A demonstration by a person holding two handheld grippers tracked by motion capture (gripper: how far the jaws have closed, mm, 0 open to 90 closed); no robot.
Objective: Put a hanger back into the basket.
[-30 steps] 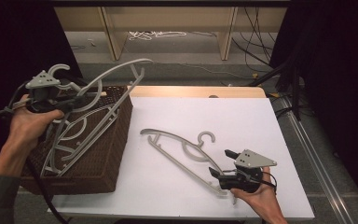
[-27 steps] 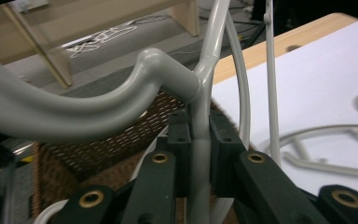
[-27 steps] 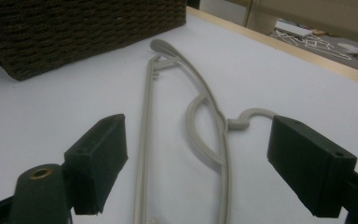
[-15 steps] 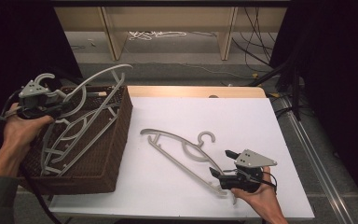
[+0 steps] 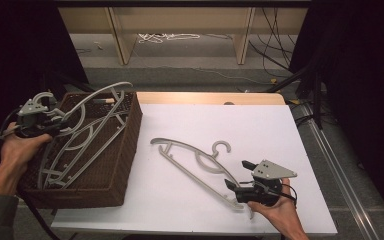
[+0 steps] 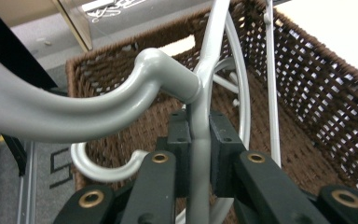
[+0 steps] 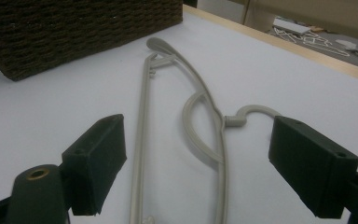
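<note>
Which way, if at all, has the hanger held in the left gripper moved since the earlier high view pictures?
Yes. The hanger clamped in the left gripper has come down toward the wicker basket, its upper arm now close above the basket's far rim instead of well above it.

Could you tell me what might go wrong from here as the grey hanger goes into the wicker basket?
The held hanger overhangs the basket rim at its far end, so it could catch there or on the hangers in the basket. The left gripper pinches only its thin neck, so it may swivel. The right gripper is open around the hanger on the table, which a nudge might shift.
</note>
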